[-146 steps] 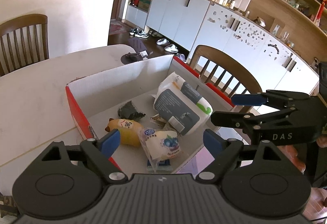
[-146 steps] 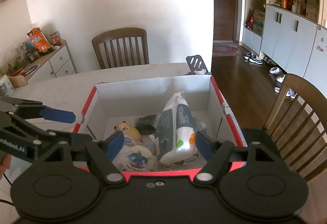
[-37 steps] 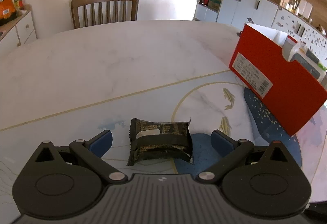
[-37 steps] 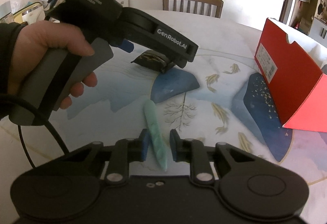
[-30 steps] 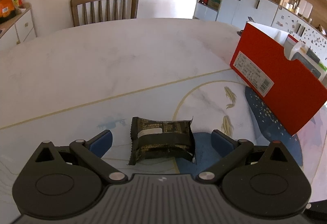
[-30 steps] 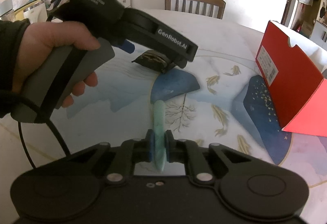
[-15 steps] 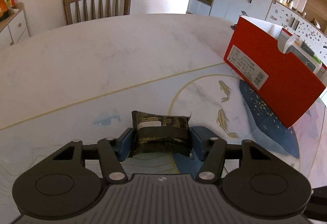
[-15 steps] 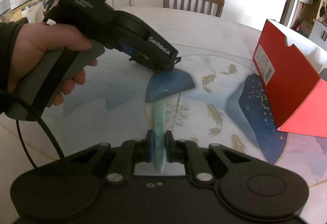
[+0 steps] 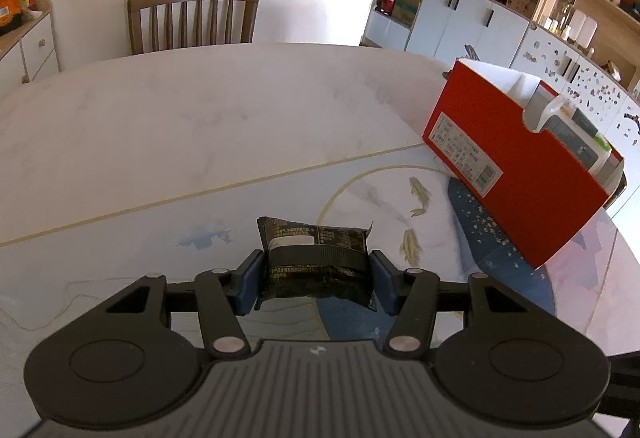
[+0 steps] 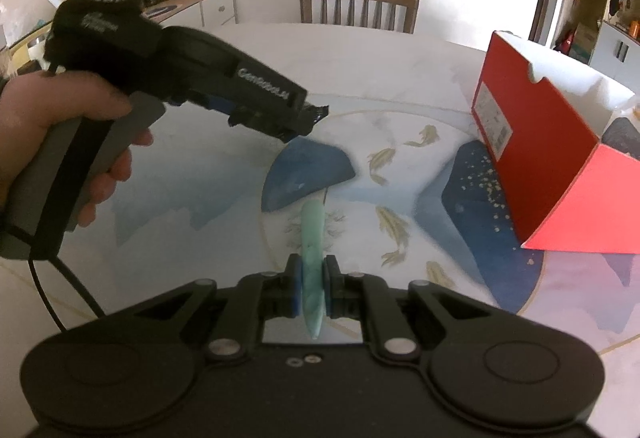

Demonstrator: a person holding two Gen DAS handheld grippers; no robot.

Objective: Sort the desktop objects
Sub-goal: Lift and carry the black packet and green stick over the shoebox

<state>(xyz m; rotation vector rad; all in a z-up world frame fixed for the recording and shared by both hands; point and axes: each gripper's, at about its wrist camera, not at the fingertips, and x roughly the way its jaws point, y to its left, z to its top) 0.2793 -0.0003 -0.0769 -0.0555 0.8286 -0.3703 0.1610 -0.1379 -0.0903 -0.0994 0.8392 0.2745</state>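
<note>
While my left gripper [image 9: 316,280] closes on the dark snack packet [image 9: 316,262] lying mid-table, my right gripper [image 10: 313,292] holds the green stick [image 10: 313,250] pinched tight. Next, I judge, both go into the red box [image 9: 516,174] at the table's right edge.

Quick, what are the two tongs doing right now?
Left tongs: closing on the dark packet between them.
Right tongs: shut on the green stick.
</note>
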